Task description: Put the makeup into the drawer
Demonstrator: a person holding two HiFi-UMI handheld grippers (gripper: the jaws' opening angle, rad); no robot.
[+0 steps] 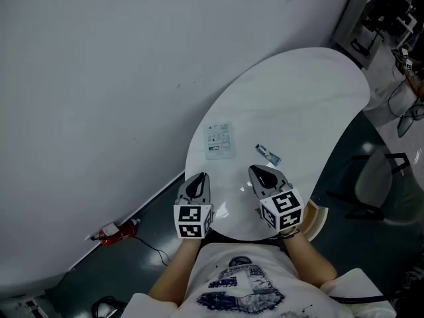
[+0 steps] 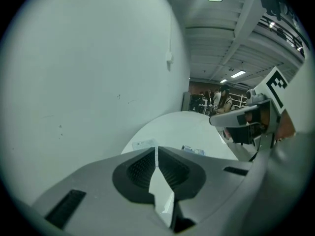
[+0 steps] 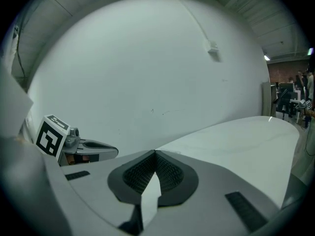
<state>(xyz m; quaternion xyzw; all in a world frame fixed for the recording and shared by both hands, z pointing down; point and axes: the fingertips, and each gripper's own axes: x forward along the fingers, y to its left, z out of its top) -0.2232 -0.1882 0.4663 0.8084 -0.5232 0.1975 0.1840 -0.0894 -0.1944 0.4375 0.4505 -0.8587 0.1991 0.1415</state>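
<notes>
Both of your tools are empty right now. The left tongs (image 2: pixel 156 150) are pressed together with only a sliver of daylight lower down between the pads. The right tongs (image 3: pixel 155 154) are squeezed fully closed, with nothing in them. Both hang over the near edge of the white surface (image 1: pixel 311 91).

There look to be 2 makeup items out there, both lying flat. A small tube (image 1: pixel 268 154) sits just ahead of the right tongs. A flat white packet (image 1: pixel 219 140) sits a bit further in, ahead of the left tongs and well apart from the tube.

My guess is both weigh next to nothing. The tube looks stiff enough to pinch across its middle, but it's smooth and may roll or skid on that glossy top, so come down square on it. The packet is the annoying one. It's thin and probably floppy, and it's flush with the surface, so you'd likely have to catch an edge or slide it to the rim first.

Stuff you can't count on:
- No drawer shows in any of the 3 views, so I can't tell where these are meant to go.
- The print on the packet is too small to read.
- I can't tell which end of the tube is the cap.
- The right gripper view shows neither item.
</notes>
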